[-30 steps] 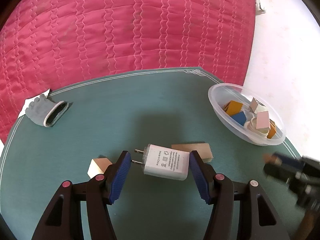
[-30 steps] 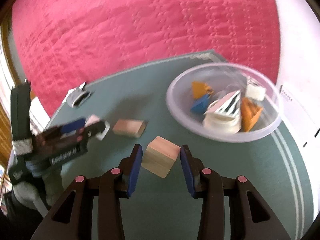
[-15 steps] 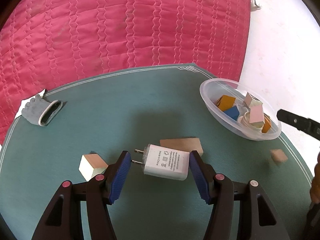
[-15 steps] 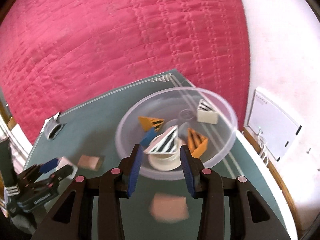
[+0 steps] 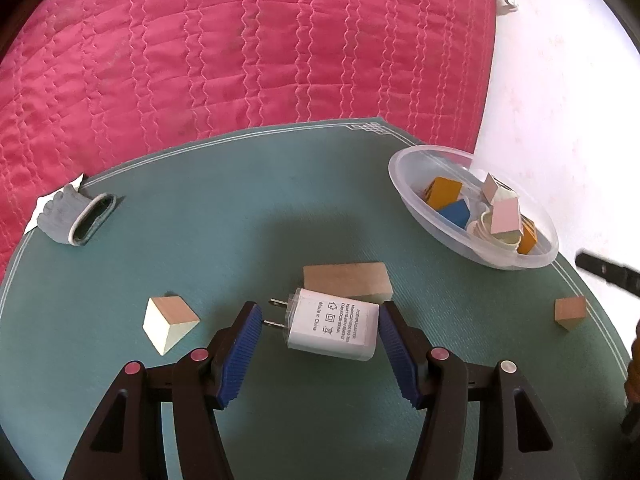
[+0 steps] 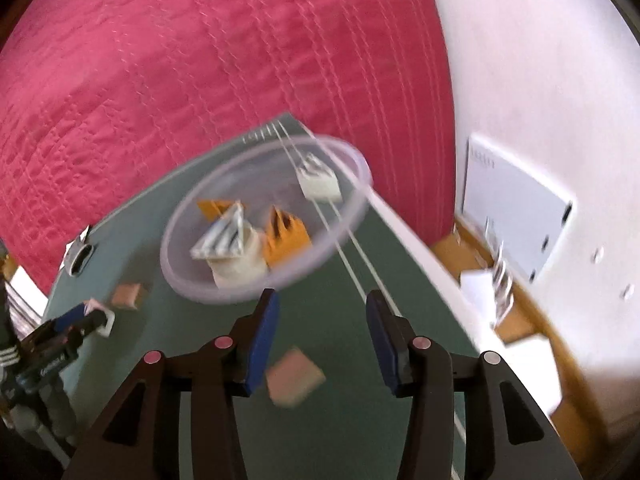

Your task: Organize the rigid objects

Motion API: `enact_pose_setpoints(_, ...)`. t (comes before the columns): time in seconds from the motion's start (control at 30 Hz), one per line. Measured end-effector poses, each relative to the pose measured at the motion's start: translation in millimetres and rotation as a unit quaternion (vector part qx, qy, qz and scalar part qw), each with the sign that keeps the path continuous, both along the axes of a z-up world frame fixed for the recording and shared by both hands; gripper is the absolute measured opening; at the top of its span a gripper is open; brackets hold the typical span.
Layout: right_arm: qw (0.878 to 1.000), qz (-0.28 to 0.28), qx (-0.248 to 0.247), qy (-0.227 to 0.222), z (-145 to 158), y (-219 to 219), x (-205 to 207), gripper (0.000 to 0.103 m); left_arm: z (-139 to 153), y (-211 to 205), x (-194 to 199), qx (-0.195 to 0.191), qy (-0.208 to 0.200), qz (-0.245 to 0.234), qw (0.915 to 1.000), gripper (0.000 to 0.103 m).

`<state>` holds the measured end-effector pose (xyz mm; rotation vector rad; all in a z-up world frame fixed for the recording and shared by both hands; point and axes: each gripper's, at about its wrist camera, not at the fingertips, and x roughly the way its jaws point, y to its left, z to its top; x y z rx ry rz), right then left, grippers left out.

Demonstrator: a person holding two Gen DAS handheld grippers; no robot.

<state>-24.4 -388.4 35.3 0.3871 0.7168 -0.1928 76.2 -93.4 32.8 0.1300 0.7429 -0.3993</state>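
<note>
Tabletop (image 5: 280,208) is noted with the clear bowl (image 5: 404,168) at far right. White charger (image 5: 332,330) is held lengthwise in the left tongs (image 5: 320,340). Right tongs (image 6: 320,330) are opening, empty; the small wooden cube (image 6: 294,376) lies loose below them, short of the bowl. It should be regripped squarely and released only once over the rim.

Right view motion-blurred: small wooden cube (image 6: 295,376) smeared; bowl (image 6: 362,184) contents indistinct; left tool (image 6: 86,320) cut by edge.
</note>
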Motion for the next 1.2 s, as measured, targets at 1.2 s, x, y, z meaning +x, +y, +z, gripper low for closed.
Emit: enact_pose_setpoints(1.2, 0.987, 0.127, -0.095, 0.031, -12, 46, 2, 0.038, -2, -10, -17, 0.007, 0.01, -0.012, 0.9999, 0.063)
